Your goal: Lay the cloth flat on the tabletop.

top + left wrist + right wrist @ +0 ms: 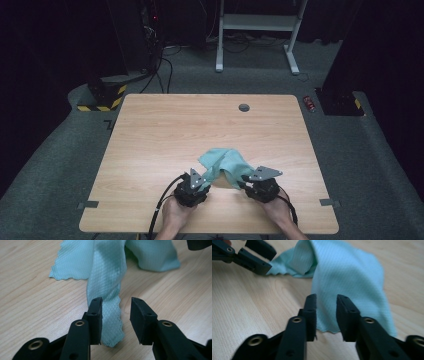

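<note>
So from where I'm standing the room is pretty dark, with grey carpet all around. Off to the far left there's a black block with yellow-and-black hazard stripes (102, 98) on the floor, with black cables (161, 70) snaking away from it toward the back. Behind the worktop stands a white metal frame (257, 25) on two legs.

The worktop (165, 130) itself is light wood grain with rounded corners, bare over its far half, with a small grey grommet (244, 107) near the far edge and bits of grey tape (88, 204) at the left and right near edges.

Near the front, left of centre, a hand (174, 212) holds the left gripper (199, 181). Its jaws are spread apart, and a narrow corner strip of the teal cloth (107, 290) lies between them, touching the inner face of the left-hand jaw but not pinched. The cloth (224, 162) is bunched up on the worktop between and just beyond the two grippers, one flat corner spread out to the left.

To the right, the right gripper (248, 181) is held low over the wood too. Its jaws (325, 315) are also spread, with the cloth's scalloped near edge sitting in the gap, not clamped.

Far right, on the carpet, lies a small red thing (309, 103) beside a dark base (340, 102); I can't tell what it is.
</note>
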The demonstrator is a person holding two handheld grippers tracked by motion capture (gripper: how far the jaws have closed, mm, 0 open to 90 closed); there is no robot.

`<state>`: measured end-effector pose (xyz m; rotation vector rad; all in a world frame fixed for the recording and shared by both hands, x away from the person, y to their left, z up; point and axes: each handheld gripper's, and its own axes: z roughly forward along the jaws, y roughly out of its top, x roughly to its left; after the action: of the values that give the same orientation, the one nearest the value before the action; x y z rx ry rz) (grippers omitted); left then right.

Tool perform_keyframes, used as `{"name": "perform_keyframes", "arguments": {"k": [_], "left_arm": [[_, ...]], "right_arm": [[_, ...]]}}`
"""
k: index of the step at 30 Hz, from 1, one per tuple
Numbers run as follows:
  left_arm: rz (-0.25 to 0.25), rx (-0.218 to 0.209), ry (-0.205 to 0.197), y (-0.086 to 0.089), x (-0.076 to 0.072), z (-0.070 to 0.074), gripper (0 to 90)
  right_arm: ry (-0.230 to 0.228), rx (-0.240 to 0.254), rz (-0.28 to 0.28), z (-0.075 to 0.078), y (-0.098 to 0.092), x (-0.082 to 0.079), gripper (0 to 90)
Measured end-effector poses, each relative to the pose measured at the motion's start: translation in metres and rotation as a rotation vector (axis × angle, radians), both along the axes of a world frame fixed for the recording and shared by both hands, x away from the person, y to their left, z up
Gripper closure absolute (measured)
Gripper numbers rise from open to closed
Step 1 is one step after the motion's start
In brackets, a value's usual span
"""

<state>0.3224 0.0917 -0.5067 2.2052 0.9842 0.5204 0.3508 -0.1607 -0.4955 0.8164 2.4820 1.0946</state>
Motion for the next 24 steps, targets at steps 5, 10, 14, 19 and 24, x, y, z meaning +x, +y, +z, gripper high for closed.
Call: {"name": "perform_keyframes", "arguments": {"k": [5,10,14,19,24], "left_arm": [[0.002,-0.004,0.029,-0.002,0.005,-0.008,65.2],[0.017,-0.006,0.034,0.0,0.014,-0.007,76.5],[0.009,-0.021,0.025,0.004,0.017,-0.003,87.6],[0.013,-0.055,-0.012,0.018,0.011,0.011,88.7],[0.022,-0.084,-0.012,0.036,0.006,0.02,88.8]], "right_arm": [[0.039,-0.03,0.0,-0.01,0.008,0.005,65.6],[0.07,-0.055,0.0,-0.015,0.01,0.012,81.3],[0.089,-0.023,-0.004,-0.012,0.006,0.019,89.0],[0.081,0.035,-0.016,0.003,-0.008,0.017,89.3],[0.068,0.06,-0.032,0.019,-0.03,0.014,89.3]]}}
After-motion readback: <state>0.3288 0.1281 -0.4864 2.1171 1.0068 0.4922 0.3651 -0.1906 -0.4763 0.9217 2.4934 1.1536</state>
